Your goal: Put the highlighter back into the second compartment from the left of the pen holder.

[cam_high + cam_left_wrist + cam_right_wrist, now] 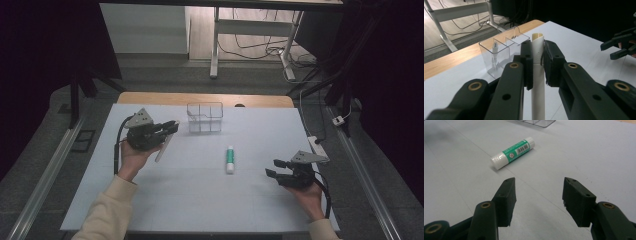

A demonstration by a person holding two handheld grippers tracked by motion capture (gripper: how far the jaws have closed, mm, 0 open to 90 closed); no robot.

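Observation:
My left gripper point(172, 127) is shut on a long cream-white stick point(162, 150) and holds it above the white mat, just left of a clear compartment box point(205, 117). In the left gripper view the stick point(537, 82) runs up between the jaws. Its curved top stands near the box point(499, 53), which holds a small white pen-like item point(494, 48). A green and white glue stick point(229, 159) lies flat mid-mat. My right gripper point(272, 167) stands open to its right, low over the mat. In the right gripper view the glue stick point(512, 152) lies ahead of the spread jaws point(539, 192).
The white mat point(200, 200) covers a wooden table point(150, 97). A power strip point(317, 146) lies off the mat's right edge. Desk legs and cables point(260, 47) are on the floor beyond. Dark curtains hang on both sides.

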